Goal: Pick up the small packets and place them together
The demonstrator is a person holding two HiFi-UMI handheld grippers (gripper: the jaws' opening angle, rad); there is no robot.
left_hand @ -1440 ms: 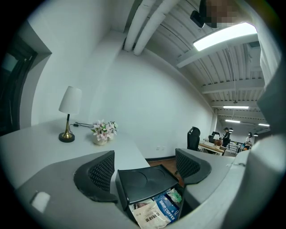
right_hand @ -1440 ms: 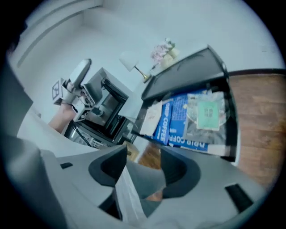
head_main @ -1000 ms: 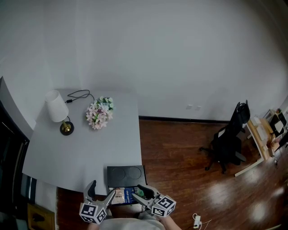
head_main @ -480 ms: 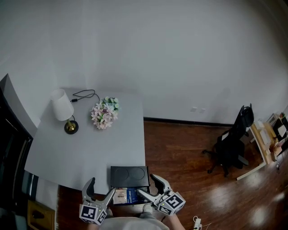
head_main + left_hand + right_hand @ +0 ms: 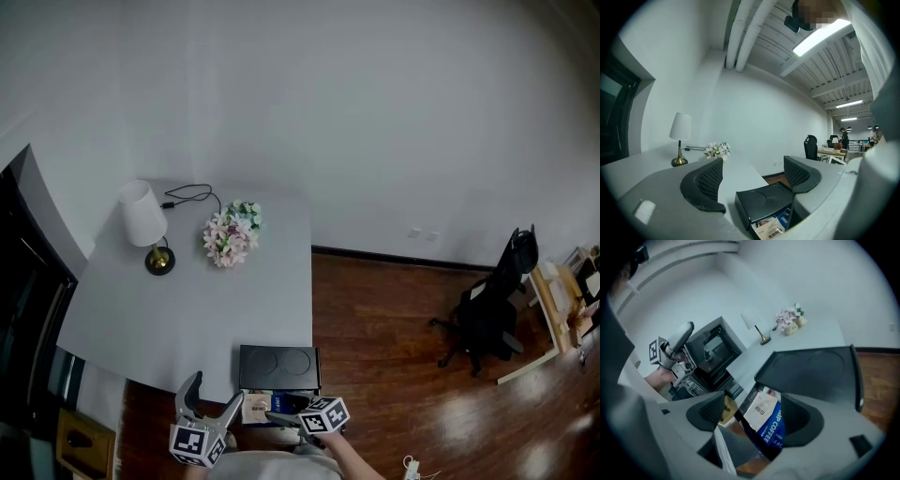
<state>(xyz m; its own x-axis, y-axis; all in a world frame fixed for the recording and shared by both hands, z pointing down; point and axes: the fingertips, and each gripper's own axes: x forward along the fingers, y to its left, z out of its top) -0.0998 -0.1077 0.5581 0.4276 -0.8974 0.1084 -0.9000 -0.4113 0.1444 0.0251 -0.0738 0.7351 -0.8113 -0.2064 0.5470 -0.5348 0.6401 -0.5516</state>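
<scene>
The right gripper (image 5: 757,412) has dropped low and swung in toward the packets since a second ago, when it was held higher and further right. Its jaws have just been opening and now stand well apart, gripping nothing. Framed between them, untouched, are the small packets: a pale packet (image 5: 759,411) leaning against a blue coffee packet (image 5: 771,425). Both stand upright, side by side and touching, in a dark container (image 5: 746,431). It sits just under the near edge of a black tray (image 5: 811,366) with two round recesses in its top.

The left gripper (image 5: 754,173), held off to the left of the packets, also has its jaws spread wide and empty, and it points across the tray toward the far wall.

The tray sits at the near edge of a grey table (image 5: 187,300). At the table's far end are a white-shaded lamp (image 5: 142,216) on a brass foot, a bunch of pink and white flowers (image 5: 232,234) beside it, and a black cable (image 5: 192,194) looped behind them.

A plain white wall (image 5: 375,122) backs the table. To the right, a black office chair (image 5: 487,309) stands on the dark wooden floor (image 5: 394,356).
</scene>
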